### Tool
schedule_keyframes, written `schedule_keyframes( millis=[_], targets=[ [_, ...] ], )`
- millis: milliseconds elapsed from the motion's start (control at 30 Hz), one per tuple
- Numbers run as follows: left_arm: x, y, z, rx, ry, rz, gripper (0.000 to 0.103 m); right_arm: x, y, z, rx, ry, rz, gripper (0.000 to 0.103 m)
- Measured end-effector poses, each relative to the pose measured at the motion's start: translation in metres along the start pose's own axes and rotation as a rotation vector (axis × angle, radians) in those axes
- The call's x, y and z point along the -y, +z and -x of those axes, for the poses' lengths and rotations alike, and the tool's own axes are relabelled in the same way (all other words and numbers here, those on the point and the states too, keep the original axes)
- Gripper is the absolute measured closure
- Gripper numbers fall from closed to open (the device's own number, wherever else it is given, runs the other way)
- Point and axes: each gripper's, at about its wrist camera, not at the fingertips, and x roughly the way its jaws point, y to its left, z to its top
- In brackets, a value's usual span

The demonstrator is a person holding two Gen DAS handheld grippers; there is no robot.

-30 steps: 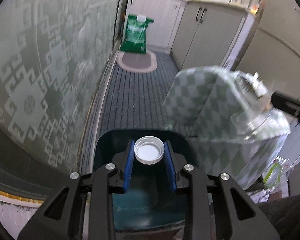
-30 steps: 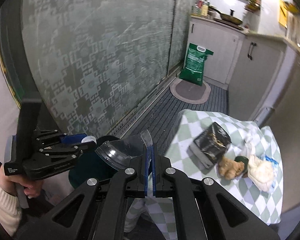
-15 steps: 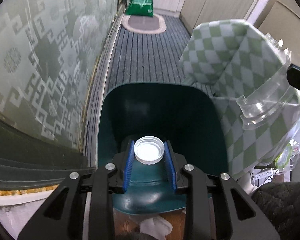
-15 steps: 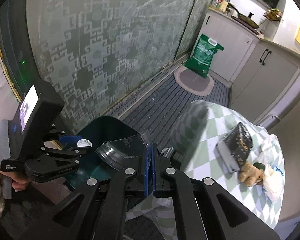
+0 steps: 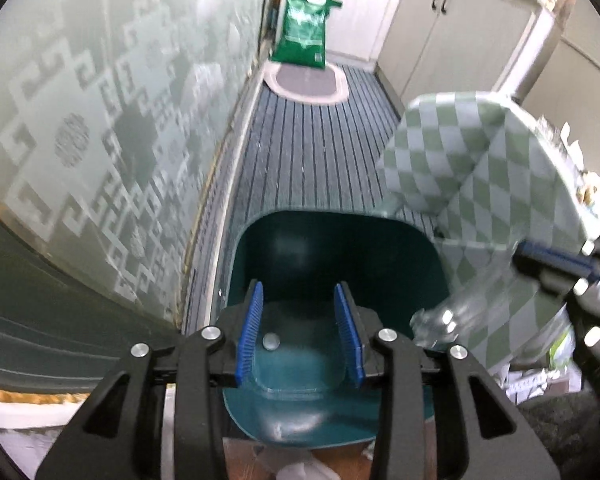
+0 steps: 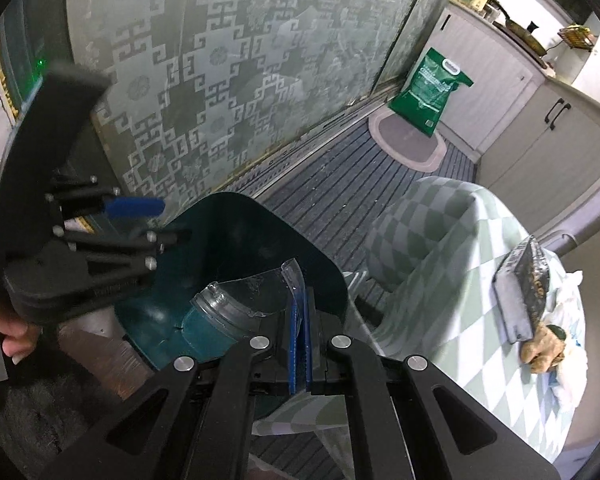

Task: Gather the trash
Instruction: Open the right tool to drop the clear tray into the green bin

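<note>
1. So, the small white plastic bottle cap (image 5: pixel 271 341) sits loose inside the dark teal plastic trash bin (image 5: pixel 436 264), low down near the bin's left wall, touching neither blue pad.
2. Left gripper (image 5: pixel 299 332) hangs right over the bin's mouth with its jaws opening; nothing is gripped between them, the cap just shows through the gap farther down.
3. Right gripper (image 6: pixel 299 334) is clamped tight on a flap of the torn clear plastic bottle piece (image 6: pixel 242 296), the threaded neck end pointing left and down into the bin. The piece hangs at the bin's right rim, over the opening.
4. From the right wrist view, the left gripper (image 6: pixel 140 220) shows up at the bin's left rim, with the fingers of a person's hand (image 6: pixel 14 336) wrapped round its handle.
5. Bin stands on the floor just beside the table corner draped in a green and white checked tablecloth (image 6: pixel 440 248).
6. On the tabletop's far right edge: a black snack bag (image 6: pixel 520 284), something brown and crumpled (image 6: pixel 540 350) and white crumpled paper (image 6: pixel 568 308), bunched together and touching.
7. Further out, a striped grey floor mat (image 5: pixel 312 152), an oval rug (image 5: pixel 306 82) and a green sack (image 5: pixel 302 32) leaning by the white cabinets; a frosted patterned glass door (image 6: pixel 220 72) runs along the left.
</note>
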Motion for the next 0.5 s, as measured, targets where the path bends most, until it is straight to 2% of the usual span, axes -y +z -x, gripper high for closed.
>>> schedule_keyframes(
  millis=[333, 500],
  targets=[
    [-0.003, 0.009, 0.029, 0.16, -0.044, 0.036, 0.066, -0.009, -0.002, -0.013, -0.032, 0.056, -0.007, 0.101],
    [-0.002, 0.011, 0.044, 0.244, -0.077, 0.051, 0.066, -0.01, -0.004, -0.021, -0.049, 0.11, -0.043, 0.1]
  ],
)
